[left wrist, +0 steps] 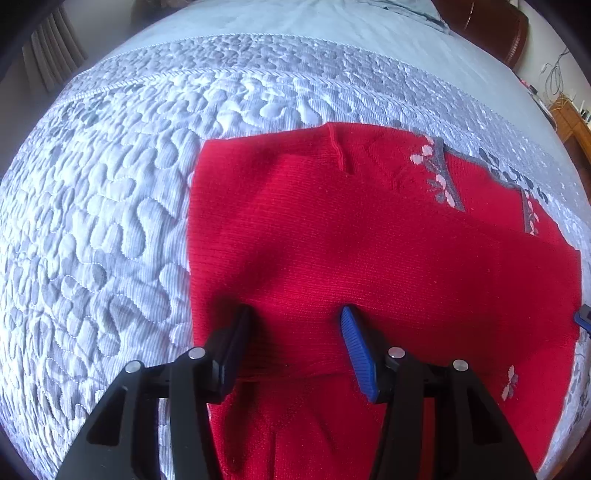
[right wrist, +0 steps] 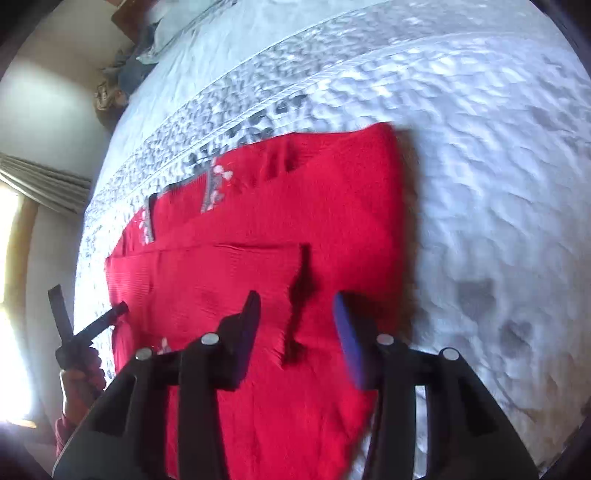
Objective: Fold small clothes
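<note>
Red ribbed knit, a small sweater [left wrist: 369, 240], lies spread flat on a pale quilted bedspread [left wrist: 110, 221], and it already looks partly folded: one panel is laid across the body, leaving a straight fold line across the middle and a tidy, squared-off outer edge in the right wrist view. A grey band with pink and white flowers [left wrist: 441, 177] runs near the far edge, and one more flower motif shows near the hem. The fabric sits smooth, with only a few shallow creases. The left gripper [left wrist: 295, 336] points steeply down over the near part of the sweater with its jaws about half open, and nothing is pinched between them; the cloth simply lies beneath, so it seems poised to hold the garment or to take the next edge. The right gripper [right wrist: 295, 325] hangs over the sweater's other side, likewise part-open and empty, and the blur in its view suggests it is in motion. In that same view a hand [right wrist: 79, 373] grips the left tool's handle at the sweater's edge. I judge a flap is laid down and both claws are free for the next fold. Beyond the quilt lie a plain sheet [left wrist: 295, 18], a dark headboard and a curtained window.
</note>
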Demonstrator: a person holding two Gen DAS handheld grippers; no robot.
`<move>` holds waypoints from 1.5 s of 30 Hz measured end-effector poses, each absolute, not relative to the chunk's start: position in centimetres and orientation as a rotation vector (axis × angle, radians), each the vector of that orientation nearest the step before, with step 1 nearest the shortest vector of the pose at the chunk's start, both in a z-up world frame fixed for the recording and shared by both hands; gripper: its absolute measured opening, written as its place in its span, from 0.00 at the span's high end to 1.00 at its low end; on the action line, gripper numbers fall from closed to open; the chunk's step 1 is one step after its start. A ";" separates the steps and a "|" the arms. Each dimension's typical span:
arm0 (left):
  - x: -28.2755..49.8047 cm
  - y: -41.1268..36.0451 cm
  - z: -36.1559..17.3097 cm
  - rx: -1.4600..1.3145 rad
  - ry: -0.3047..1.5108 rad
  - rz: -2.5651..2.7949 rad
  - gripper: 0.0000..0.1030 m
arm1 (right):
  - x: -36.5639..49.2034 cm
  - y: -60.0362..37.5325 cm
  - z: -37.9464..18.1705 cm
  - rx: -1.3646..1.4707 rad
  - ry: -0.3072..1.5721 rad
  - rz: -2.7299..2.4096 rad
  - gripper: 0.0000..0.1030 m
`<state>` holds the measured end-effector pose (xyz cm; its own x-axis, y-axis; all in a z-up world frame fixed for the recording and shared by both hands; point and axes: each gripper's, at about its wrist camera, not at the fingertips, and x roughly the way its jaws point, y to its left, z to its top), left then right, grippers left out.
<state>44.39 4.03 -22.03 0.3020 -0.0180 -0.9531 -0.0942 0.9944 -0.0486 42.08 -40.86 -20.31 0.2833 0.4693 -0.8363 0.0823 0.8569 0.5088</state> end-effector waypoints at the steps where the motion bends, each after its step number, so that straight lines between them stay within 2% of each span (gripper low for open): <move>1: 44.4 4.0 -22.1 -0.101 1.265 0.051 0.49 | 42.6 -40.3 -20.7 0.504 1.280 0.278 0.59; 3: 44.6 3.9 -22.1 -0.101 1.266 0.052 0.49 | 43.7 -39.5 -21.3 0.468 1.301 0.254 0.60; 4: 44.6 3.7 -22.2 -0.101 1.267 0.052 0.49 | 43.9 -39.1 -21.4 0.467 1.297 0.253 0.63; 6: 44.7 3.7 -22.2 -0.105 1.266 0.051 0.49 | 44.5 -38.3 -21.0 0.439 1.277 0.267 0.96; 9: 44.3 4.4 -21.2 -0.152 1.243 0.060 0.50 | 44.9 -37.2 -19.6 0.393 1.244 0.307 0.96; 13: 43.7 4.5 -18.1 -0.181 1.089 0.077 0.50 | 45.3 -37.8 -16.5 0.363 1.143 0.306 0.96; 16: 45.1 3.6 -19.5 -0.105 1.131 0.121 0.50 | 46.7 -38.4 -16.9 0.349 1.162 0.240 0.94; 20: 45.4 2.5 -21.8 -0.031 1.126 0.171 0.45 | 47.5 -38.9 -20.3 0.354 1.271 0.159 0.85; 23: 45.3 2.4 -21.6 -0.030 1.116 0.165 0.45 | 46.1 -39.5 -20.5 0.417 1.258 0.204 0.69; 25: 45.3 2.8 -21.6 -0.043 1.115 0.151 0.45 | 44.8 -39.9 -20.6 0.450 1.272 0.236 0.65; 28: 45.1 3.0 -21.6 -0.052 1.113 0.151 0.44 | 43.6 -39.6 -21.3 0.480 1.315 0.300 0.65; 29: 45.0 3.0 -21.6 -0.047 1.111 0.155 0.44 | 43.3 -39.3 -21.4 0.469 1.326 0.306 0.71; 30: 45.0 2.8 -21.6 -0.040 1.109 0.160 0.44 | 43.0 -38.8 -21.4 0.430 1.328 0.302 0.88; 31: 44.9 2.8 -21.7 -0.034 1.107 0.164 0.44 | 42.9 -38.5 -21.2 0.387 1.324 0.290 0.97; 36: 45.1 2.7 -21.8 -0.020 1.111 0.163 0.43 | 41.9 -39.0 -19.4 0.398 1.292 0.274 0.97; 41: 45.2 2.3 -22.2 0.009 1.105 0.180 0.42 | 41.9 -38.4 -22.1 0.341 1.358 0.201 0.97; 44: 44.9 2.7 -21.3 -0.003 1.123 0.154 0.42 | 41.4 -38.5 -21.1 0.340 1.321 0.208 0.84; 45: 44.5 2.9 -21.0 -0.019 1.136 0.142 0.41 | 40.4 -38.7 -20.4 0.332 1.302 0.206 0.83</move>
